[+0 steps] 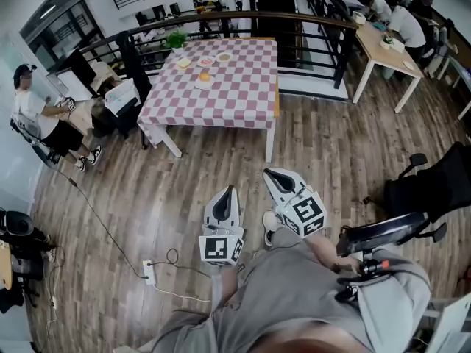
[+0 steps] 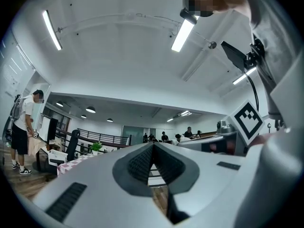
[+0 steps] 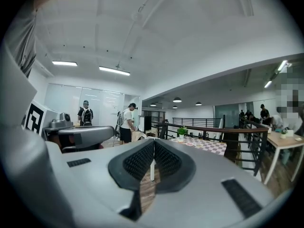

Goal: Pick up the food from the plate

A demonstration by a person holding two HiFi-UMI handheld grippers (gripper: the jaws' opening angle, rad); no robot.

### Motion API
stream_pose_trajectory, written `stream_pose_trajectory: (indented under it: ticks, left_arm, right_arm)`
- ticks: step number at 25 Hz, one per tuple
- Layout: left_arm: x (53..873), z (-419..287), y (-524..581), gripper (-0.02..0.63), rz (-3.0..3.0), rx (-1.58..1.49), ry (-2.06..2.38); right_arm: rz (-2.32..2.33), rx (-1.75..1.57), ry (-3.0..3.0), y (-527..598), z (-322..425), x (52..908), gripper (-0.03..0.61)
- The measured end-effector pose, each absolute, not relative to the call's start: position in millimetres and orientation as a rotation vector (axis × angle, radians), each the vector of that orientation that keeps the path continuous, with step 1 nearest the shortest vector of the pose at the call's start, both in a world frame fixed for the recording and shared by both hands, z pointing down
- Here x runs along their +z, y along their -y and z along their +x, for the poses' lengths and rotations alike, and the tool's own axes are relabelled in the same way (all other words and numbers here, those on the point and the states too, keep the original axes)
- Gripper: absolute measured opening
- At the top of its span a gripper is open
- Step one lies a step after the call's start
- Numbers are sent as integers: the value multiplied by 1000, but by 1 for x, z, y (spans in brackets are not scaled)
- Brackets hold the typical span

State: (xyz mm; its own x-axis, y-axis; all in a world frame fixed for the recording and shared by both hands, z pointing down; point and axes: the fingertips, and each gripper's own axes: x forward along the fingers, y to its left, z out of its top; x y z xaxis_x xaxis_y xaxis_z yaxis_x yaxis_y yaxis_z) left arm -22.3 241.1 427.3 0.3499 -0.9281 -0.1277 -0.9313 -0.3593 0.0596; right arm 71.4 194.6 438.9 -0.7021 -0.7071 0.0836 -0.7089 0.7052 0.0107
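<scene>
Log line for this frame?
phase: not at table yet | left tool: shut, empty | right tool: shut, empty | plates of food: on checkered table, far ahead, untouched

The food point(image 1: 204, 76) on the plates point(image 1: 204, 84) of the checkered desk point(image 1: 243, 87) is too small to tell what it is. The black chair point(image 1: 434, 186) is cut off by the right edge, and the person's torso point(image 1: 294, 307) by the bottom edge.

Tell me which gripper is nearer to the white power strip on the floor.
Left. In the head view, the left gripper hangs just right of the power strip; the right gripper is farther right, beyond the left one.
</scene>
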Motion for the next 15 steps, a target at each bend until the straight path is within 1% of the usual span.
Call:
stream_pose_trajectory:
  ticks: [8,15]
  left_arm:
    - [425,-58,-204,5,-2461,204,-1888]
    - [430,-76,-135,5,-2447,190,-1947]
  right_arm:
    - [1094,76,2862,-142,40,453,14]
    - [1035,61,2897,-63,15,453,14]
